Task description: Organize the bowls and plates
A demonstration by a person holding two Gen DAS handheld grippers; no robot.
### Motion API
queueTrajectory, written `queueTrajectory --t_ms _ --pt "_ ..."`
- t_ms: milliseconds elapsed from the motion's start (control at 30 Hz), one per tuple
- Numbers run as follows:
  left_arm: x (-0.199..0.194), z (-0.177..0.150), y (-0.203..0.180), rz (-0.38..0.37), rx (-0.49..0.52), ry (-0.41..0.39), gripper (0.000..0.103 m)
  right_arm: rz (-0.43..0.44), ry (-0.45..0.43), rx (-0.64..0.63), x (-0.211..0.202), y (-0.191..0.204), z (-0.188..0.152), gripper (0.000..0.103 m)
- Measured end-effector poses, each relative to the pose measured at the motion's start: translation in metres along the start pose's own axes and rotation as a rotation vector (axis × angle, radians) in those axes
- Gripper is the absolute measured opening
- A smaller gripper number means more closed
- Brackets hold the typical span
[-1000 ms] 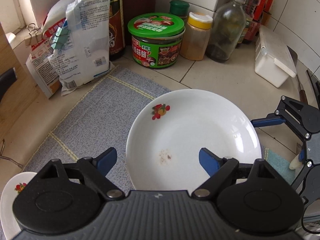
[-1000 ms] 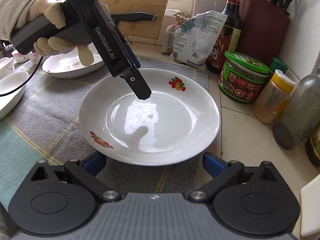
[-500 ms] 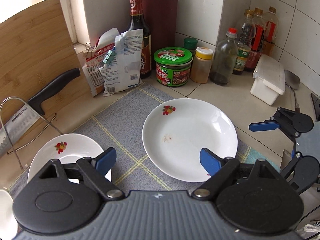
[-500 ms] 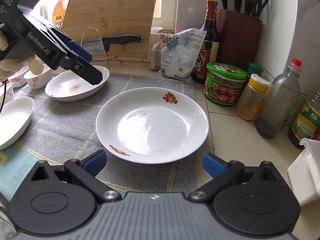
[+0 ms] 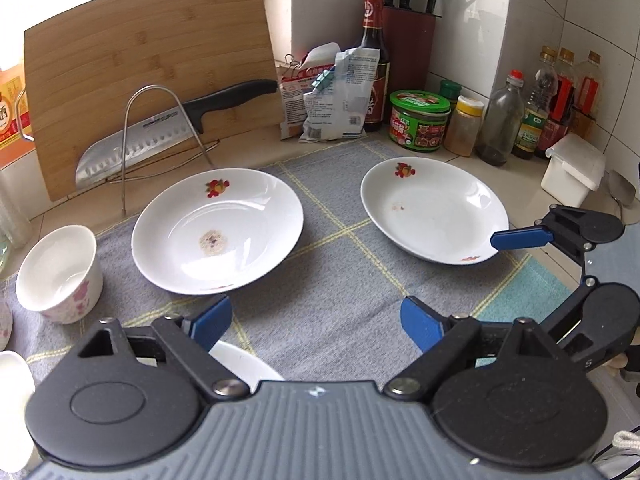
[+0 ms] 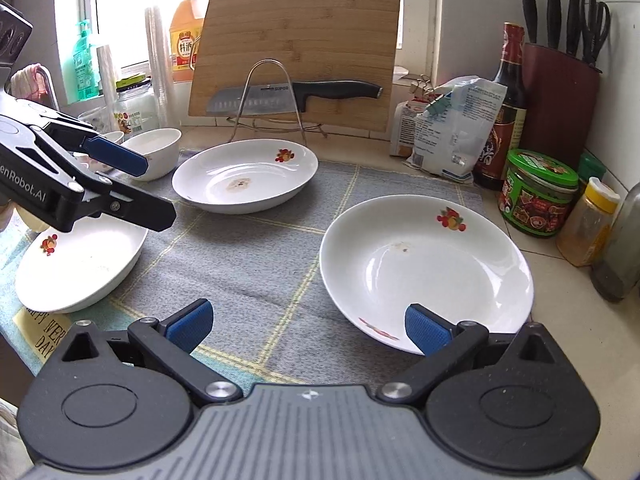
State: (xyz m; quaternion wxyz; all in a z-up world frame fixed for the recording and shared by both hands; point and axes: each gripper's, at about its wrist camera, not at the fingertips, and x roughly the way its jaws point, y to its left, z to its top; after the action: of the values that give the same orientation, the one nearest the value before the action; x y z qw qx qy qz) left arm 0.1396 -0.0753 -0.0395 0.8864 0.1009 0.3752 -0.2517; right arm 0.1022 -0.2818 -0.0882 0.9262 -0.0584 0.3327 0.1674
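Observation:
Three white deep plates with fruit prints lie on a grey checked mat. The right plate also shows in the right wrist view. The middle plate, stained at its centre, also shows in the right wrist view. The near-left plate lies under my left gripper; only its rim shows in the left wrist view. My left gripper is open and empty above the mat. My right gripper is open and empty, with its right finger over the right plate's near rim.
A white flowered bowl stands left of the middle plate. A cutting board and a knife on a wire rack stand behind. Bags, a sauce bottle, a green jar, spice bottles and a white box line the back right.
Both grippers have pulled back and up from the right plate. My left gripper swung left, so the middle plate and bowl came into view. Both stayed open.

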Motion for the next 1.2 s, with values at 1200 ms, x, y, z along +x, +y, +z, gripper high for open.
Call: queueTrajectory --t_ms 1200 --pt "-0.016 -0.041 0.129 -0.074 0.153 0.161 0.089 0.107 0.073 -0.229 0.039 0.207 -0.021 0.103"
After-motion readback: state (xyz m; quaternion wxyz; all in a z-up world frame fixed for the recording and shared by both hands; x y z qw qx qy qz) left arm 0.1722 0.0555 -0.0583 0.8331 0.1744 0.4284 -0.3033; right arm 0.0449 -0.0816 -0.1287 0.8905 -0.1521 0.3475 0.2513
